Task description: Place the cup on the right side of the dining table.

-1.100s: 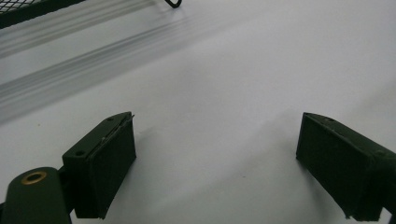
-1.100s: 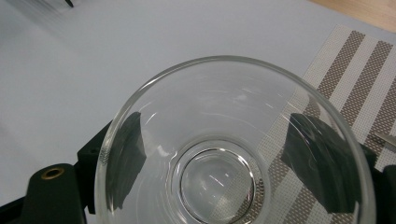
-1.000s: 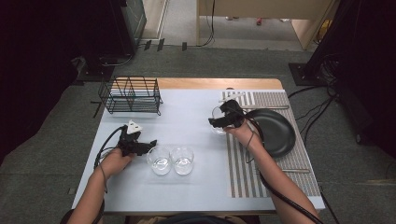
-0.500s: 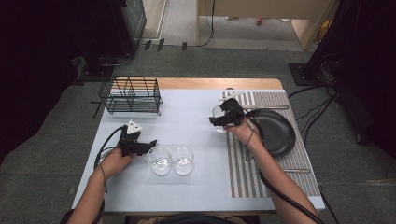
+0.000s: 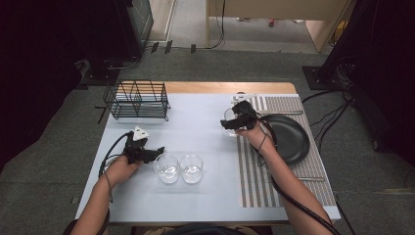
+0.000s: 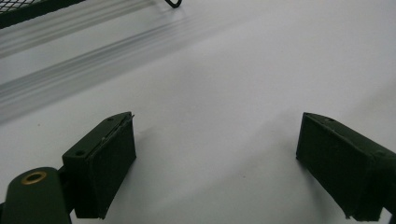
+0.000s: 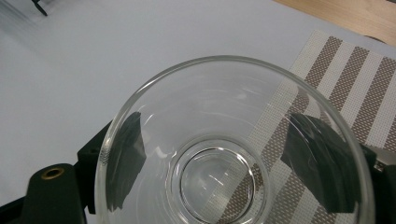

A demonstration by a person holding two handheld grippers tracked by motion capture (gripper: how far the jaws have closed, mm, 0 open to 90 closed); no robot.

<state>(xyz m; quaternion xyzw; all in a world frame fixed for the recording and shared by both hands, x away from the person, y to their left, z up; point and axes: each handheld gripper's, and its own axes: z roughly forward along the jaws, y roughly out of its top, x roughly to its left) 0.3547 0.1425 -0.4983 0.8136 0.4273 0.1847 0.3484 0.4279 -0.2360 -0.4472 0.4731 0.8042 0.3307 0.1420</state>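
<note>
A clear glass bowl [image 7: 233,154] is clamped between the closed fingers of the right gripper [image 5: 234,123], held above the left edge of the striped placemat [image 5: 293,161]. In the right gripper view the bowl's inside is looked into from above, with a dark finger pad [image 7: 125,154] pressed to each side of its wall and the mat's brown stripes seen through the glass; from the high view the bowl [image 5: 229,117] appears merely as a pale shape ahead of the hand.

The left gripper [image 5: 147,152] is seen in the high view resting on the surface [image 5: 195,117], just beside two more glass bowls [image 5: 179,168]. In the left gripper view its fingers [image 6: 102,163] are spread wide with nothing but bare surface between them.

Three glass bowls are counted, one black plate [image 5: 288,139] on the mat, one wire rack [image 5: 138,100] at the far left, and two grippers.
</note>
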